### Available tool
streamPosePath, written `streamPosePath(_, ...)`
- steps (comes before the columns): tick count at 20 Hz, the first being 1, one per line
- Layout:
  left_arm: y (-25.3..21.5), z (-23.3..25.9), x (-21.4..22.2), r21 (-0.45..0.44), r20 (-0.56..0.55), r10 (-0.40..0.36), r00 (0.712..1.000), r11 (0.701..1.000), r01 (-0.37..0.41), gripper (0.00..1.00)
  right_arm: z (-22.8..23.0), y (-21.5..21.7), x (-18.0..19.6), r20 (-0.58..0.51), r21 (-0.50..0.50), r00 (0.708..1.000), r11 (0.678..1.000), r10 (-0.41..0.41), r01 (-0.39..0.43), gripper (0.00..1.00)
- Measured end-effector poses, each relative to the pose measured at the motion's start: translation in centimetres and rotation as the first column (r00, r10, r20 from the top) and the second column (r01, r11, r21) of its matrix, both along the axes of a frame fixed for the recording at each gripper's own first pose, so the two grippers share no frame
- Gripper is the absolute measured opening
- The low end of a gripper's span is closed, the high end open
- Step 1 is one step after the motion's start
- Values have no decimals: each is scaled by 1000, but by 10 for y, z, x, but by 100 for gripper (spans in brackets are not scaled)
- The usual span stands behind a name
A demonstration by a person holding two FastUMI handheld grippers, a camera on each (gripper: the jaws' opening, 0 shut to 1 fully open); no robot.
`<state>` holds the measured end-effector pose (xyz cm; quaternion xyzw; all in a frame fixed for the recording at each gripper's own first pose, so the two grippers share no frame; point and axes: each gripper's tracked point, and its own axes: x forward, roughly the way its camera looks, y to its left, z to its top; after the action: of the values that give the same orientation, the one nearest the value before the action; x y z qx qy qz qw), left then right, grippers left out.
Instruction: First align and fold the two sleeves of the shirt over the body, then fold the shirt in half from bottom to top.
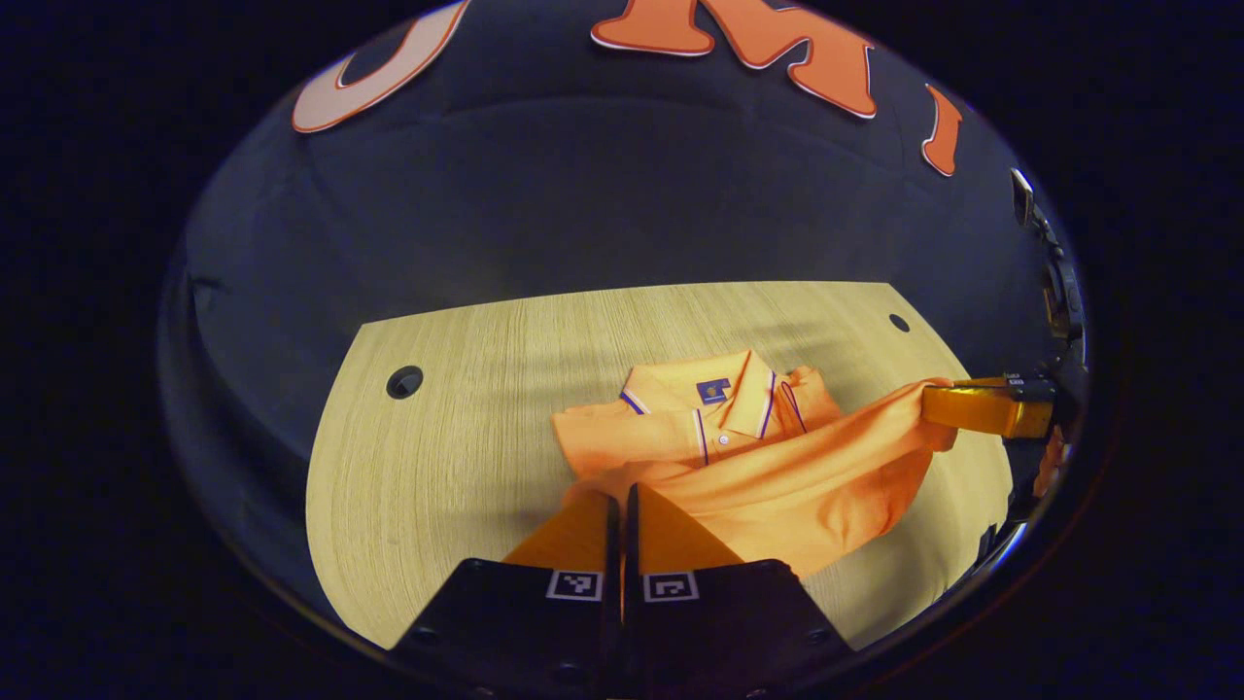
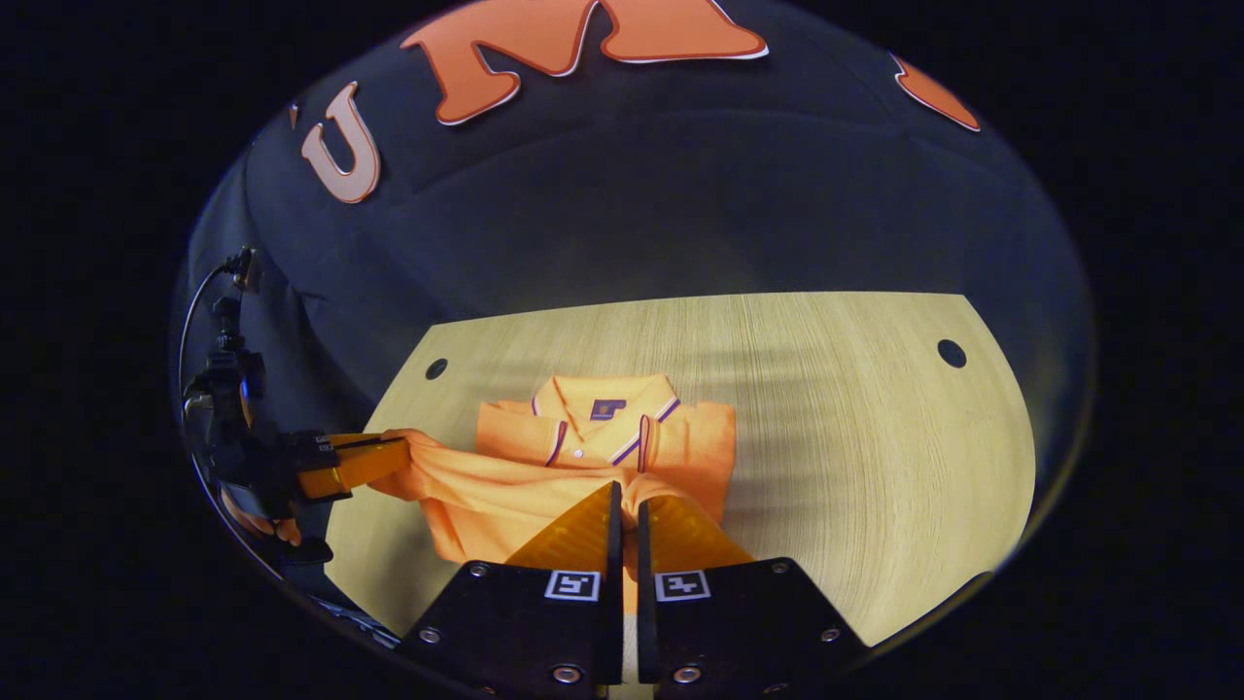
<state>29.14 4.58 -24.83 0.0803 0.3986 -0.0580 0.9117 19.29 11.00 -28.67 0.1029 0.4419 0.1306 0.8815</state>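
Shirt hem lifted for the bottom-to-top fold

The shirt (image 1: 739,437) lies mid-frame on the table (image 1: 457,418), sleeves already folded in. Its hem is pinched shut by the left gripper (image 1: 622,506) and the right gripper (image 2: 627,510), presumably to be carried toward the collar (image 2: 603,408). Bare tabletop is left beyond the collar and at right.

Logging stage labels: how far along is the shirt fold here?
Sleeves look already folded in: the shirt is a narrow block below the collar. In hand: both tongs, left and right, pinch the hem, lifted off the table. Left: carry the hem up to the collar and release.
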Motion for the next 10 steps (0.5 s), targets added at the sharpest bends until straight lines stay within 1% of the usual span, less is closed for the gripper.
streamPosePath(2, 6, -10, 17, 18, -20, -6, 1000, 1000, 6, 1, -8, 6, 14, -12, -5, 1000, 1000, -8, 8, 7)
streamPosePath(4, 7, -16, 31, -10, -33, -12, 999, 1000, 12, 1, -15, 5, 23, -20, -27, 1000, 1000, -13, 12, 6)
streamPosePath(7, 19, -26, 54, -4, -46, -14, 999, 1000, 13, 1, -24, 8, 45, -23, -26, 999, 999, -32, 31, 7)
streamPosePath(9, 18, -26, 71, -23, -30, -11, 999, 1000, 10, 1, -32, 9, 52, -47, -32, 998, 999, -36, 34, 6)
streamPosePath(10, 21, -26, 79, -14, -16, -16, 1000, 1000, 16, 1, -35, 6, 57, -52, -53, 997, 997, -56, 54, 6)
